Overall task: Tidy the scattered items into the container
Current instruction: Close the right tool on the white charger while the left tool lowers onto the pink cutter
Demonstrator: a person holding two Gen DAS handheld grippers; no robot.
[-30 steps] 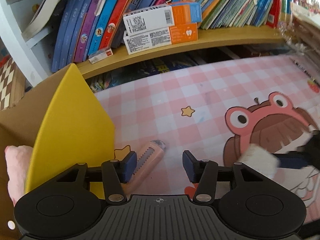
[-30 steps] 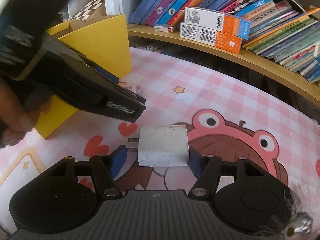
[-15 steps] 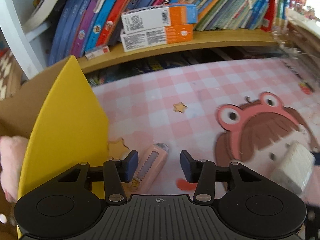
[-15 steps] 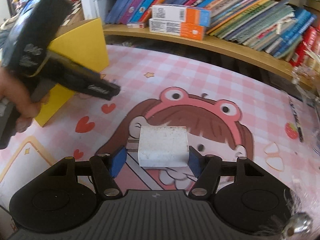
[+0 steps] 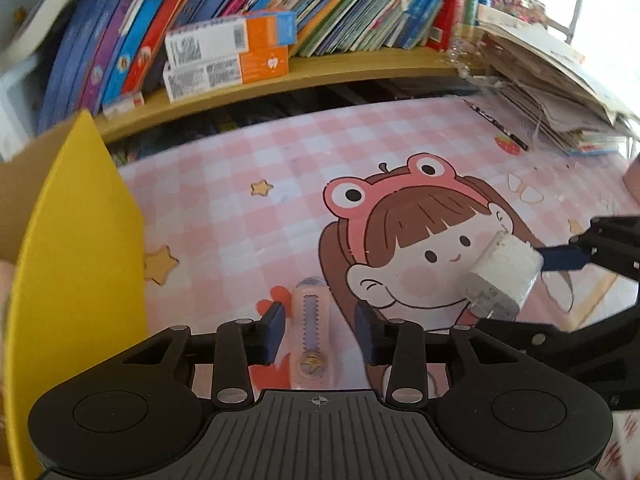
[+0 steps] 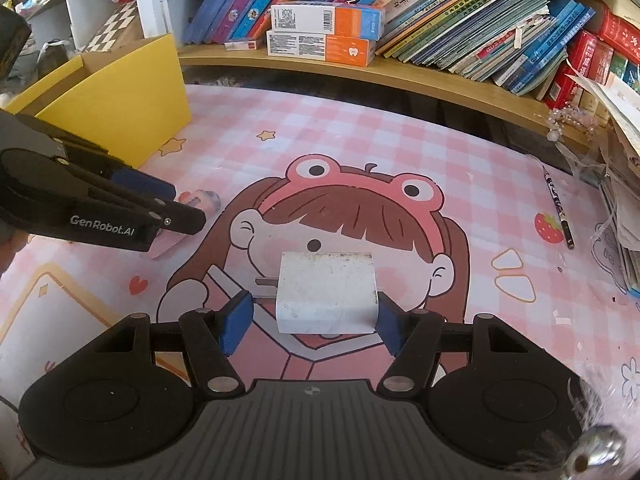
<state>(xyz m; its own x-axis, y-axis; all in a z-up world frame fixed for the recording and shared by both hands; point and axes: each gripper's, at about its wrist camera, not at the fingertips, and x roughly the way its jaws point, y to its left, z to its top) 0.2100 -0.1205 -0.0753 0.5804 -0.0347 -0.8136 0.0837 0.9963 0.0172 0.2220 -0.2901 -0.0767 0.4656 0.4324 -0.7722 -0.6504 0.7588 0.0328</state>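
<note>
The left tongs [image 5: 320, 330] hung low over the worktop [image 5: 248, 232], spread around the pink knife [image 5: 312, 336] lying between them; the right tongs [image 6: 316, 320] pinched the white charger [image 6: 326, 292] above the worktop, well apart from the yellow box [image 6: 116, 96]

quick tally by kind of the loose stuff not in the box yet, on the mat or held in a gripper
white charger plug: 1, held in the right gripper
pink utility knife: 1, on the mat between the left gripper's open jaws
pencil: 1, on the mat
total: 3
</note>
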